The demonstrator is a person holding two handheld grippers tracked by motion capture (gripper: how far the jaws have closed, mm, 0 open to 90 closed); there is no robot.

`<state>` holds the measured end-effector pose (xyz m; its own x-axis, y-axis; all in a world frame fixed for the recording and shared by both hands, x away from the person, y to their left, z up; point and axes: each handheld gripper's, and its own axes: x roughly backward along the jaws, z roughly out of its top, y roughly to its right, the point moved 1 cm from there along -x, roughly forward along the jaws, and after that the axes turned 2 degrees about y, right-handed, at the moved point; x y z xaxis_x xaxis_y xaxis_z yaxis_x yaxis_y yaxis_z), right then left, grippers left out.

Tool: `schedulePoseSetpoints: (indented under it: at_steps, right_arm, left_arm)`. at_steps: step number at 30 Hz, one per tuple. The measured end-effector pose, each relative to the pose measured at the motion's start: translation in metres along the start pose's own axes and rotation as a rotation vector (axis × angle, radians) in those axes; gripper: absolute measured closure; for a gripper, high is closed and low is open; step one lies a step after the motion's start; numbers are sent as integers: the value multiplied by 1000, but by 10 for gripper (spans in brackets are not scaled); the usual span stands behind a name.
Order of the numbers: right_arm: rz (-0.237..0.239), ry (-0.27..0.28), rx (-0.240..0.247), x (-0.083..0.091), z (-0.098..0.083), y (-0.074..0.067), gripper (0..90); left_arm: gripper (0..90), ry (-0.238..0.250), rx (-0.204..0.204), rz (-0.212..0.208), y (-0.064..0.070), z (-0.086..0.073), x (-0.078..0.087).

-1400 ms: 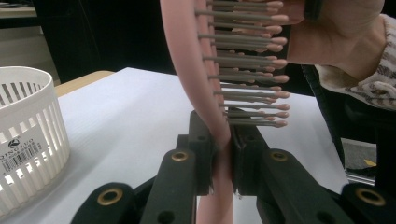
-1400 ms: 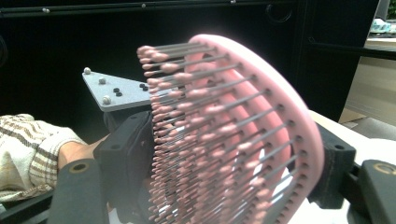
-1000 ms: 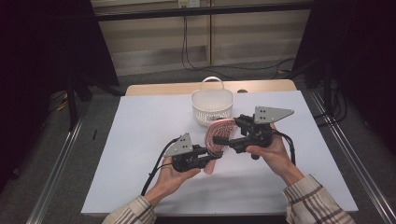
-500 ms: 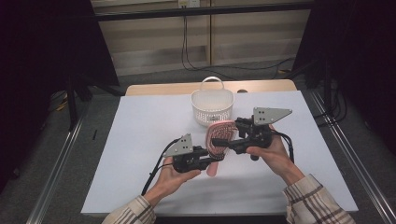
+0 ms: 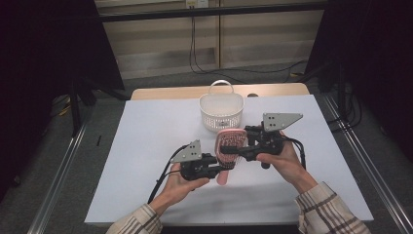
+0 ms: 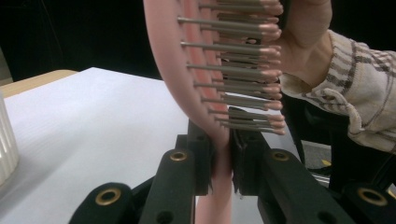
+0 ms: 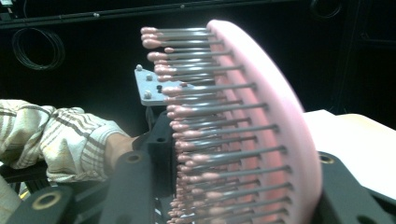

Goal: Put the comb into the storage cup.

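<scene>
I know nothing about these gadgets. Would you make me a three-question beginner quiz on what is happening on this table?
1. True or false: the left gripper is clamped on the pink hairbrush at its handle.
2. Which part of the brush sits between the right gripper jaws? A) the handle B) the bristled head C) nothing
3. Fill in: behind the brush stands a white ____ with a loop handle.

Key
1. True; the jaws pinch the handle just below the head.
2. B; those jaws have just been closing around the head.
3. basket
</scene>
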<state>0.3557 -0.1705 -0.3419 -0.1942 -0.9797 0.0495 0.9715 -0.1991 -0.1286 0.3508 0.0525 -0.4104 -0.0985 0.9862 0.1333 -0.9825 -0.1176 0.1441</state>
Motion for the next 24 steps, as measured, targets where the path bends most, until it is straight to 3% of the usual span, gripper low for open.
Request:
schedulePoseSetpoints:
  at_steps: [3, 10, 16, 18, 20, 22, 24]
  right_arm:
    - [1, 2, 5, 0, 1, -1, 615]
    - [-9, 2, 2, 0, 2, -2, 617]
    - [-8, -3, 3, -1, 2, -2, 619]
    - [-8, 1, 0, -1, 2, -2, 619]
    - [-14, 2, 1, 0, 2, -2, 619]
    - [-20, 2, 0, 0, 3, -2, 619]
    - [-24, 1, 0, 0, 3, -2, 619]
  left_arm:
    - [778, 4, 5, 19, -1, 0, 1]
    - [763, 1, -8, 19, 0, 0, 0]
    - [681, -1, -24, 42, 1, -1, -1]
    - [601, 2, -32, 61, 2, 0, -2]
    - [591, -1, -38, 68, 2, 0, -1]
    - [474, -7, -37, 98, 3, 1, -2]
    - [430, -6, -36, 103, 2, 1, -2]
